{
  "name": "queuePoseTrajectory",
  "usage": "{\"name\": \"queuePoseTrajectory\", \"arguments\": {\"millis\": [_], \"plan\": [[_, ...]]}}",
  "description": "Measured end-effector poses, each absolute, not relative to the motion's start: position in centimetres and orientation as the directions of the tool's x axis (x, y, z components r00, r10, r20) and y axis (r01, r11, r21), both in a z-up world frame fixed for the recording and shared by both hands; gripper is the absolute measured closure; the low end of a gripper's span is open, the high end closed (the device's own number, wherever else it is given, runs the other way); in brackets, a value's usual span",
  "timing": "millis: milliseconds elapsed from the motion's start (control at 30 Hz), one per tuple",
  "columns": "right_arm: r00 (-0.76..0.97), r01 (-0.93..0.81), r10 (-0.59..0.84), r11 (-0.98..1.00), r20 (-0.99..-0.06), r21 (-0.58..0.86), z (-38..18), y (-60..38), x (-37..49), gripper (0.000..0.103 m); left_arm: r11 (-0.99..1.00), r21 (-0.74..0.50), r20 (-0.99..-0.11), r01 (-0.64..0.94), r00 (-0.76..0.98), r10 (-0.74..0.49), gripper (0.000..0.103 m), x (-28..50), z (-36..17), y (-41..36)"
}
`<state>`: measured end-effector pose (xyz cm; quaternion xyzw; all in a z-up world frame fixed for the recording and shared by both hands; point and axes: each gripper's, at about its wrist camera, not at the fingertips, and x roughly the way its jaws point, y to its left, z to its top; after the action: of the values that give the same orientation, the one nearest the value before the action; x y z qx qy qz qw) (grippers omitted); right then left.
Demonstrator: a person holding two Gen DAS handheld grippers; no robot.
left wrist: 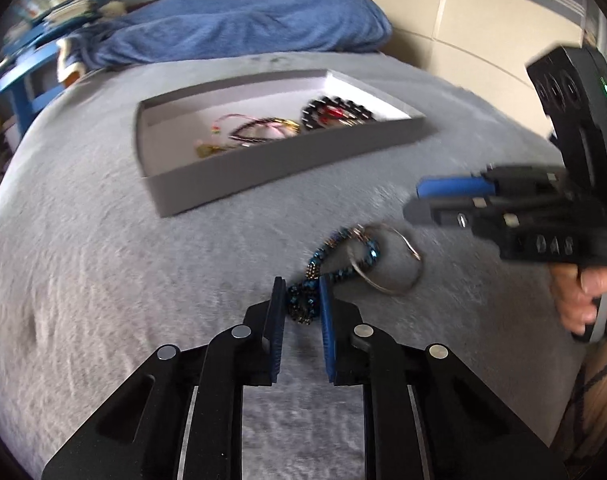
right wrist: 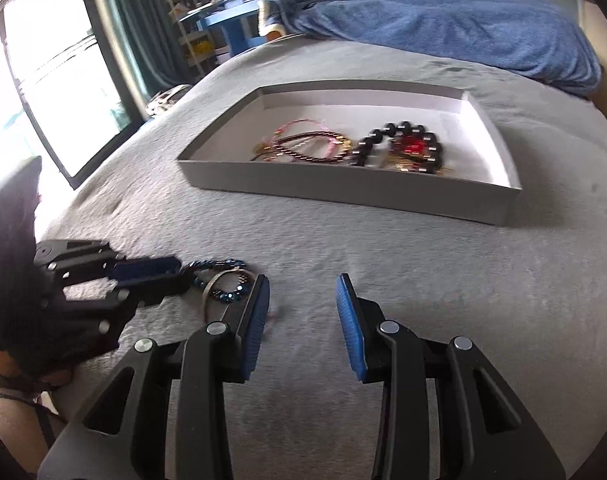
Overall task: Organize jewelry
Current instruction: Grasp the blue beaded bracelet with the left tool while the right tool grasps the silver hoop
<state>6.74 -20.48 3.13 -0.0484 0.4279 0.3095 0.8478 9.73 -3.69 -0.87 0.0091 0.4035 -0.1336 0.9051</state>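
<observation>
Your left gripper (left wrist: 301, 294) sits low on the grey bed cover (left wrist: 103, 280), its two blue pads set either side of the near end of a blue beaded bracelet (left wrist: 323, 272). The pads look pressed against the beads, so you appear to be grasping that bracelet — though the blur keeps the contact from being crisp. The rest of the bracelet trails away from the fingers across the cover, and a thin metal bangle (left wrist: 395, 264) lies looped with its far end, the two touching or overlapping.

Your right gripper (right wrist: 303, 300) hovers over bare cover with its jaws spread wide and nothing between them. In its view the blue bracelet (right wrist: 223, 280) and bangle (right wrist: 219, 280) lie just left of its left finger, with the left gripper (right wrist: 179, 272) reaching in from the left edge.

Further back on the bed rests a shallow grey box (right wrist: 343, 194) with a white interior. Inside it lie a tangle of thin pink and dark-red beaded strands (right wrist: 303, 146) towards the left and a black bead bracelet (right wrist: 399, 142) coiled around something red beside them — all well apart from the pieces at your grippers. A rumpled blue blanket (right wrist: 463, 24) lies at the far end of the bed.
</observation>
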Motion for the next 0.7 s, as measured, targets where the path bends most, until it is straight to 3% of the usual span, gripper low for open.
{"name": "queuePoseTrajectory", "arguments": {"millis": [200, 267, 367, 500, 667, 700], "plan": [[0.386, -0.627, 0.48, 0.763, -0.787, 0.158, 2.2, -18.5, 6.2, 0.068, 0.975, -0.109, -0.731, 0.194, 0.649, -0.21, 0.086, 9.9, -0.8, -2.7], [0.373, -0.643, 0.468, 0.753, -0.801, 0.141, 1.7, -17.9, 6.0, 0.083, 0.975, -0.108, -0.737, 0.196, 0.642, -0.211, 0.086, 10.1, -0.9, -2.7], [0.368, -0.653, 0.474, 0.744, -0.8, 0.14, 1.6, -17.8, 5.9, 0.098, 0.972, -0.111, -0.744, 0.207, 0.631, -0.219, 0.078, 10.3, -1.1, -2.9], [0.402, -0.642, 0.456, 0.759, -0.794, 0.111, 1.8, -18.4, 5.8, 0.099, 0.965, -0.09, -0.758, 0.247, 0.612, -0.227, 0.059, 10.9, -1.3, -3.8], [0.447, -0.588, 0.426, 0.803, -0.787, 0.1, 2.1, -19.8, 6.4, 0.099, 0.962, -0.072, -0.769, 0.264, 0.6, -0.222, 0.058, 12.0, -1.5, -4.5], [0.453, -0.579, 0.424, 0.809, -0.785, 0.102, 2.1, -20.1, 6.6, 0.099, 0.961, -0.076, -0.768, 0.266, 0.599, -0.226, 0.065, 12.0, -1.5, -4.5]]}}
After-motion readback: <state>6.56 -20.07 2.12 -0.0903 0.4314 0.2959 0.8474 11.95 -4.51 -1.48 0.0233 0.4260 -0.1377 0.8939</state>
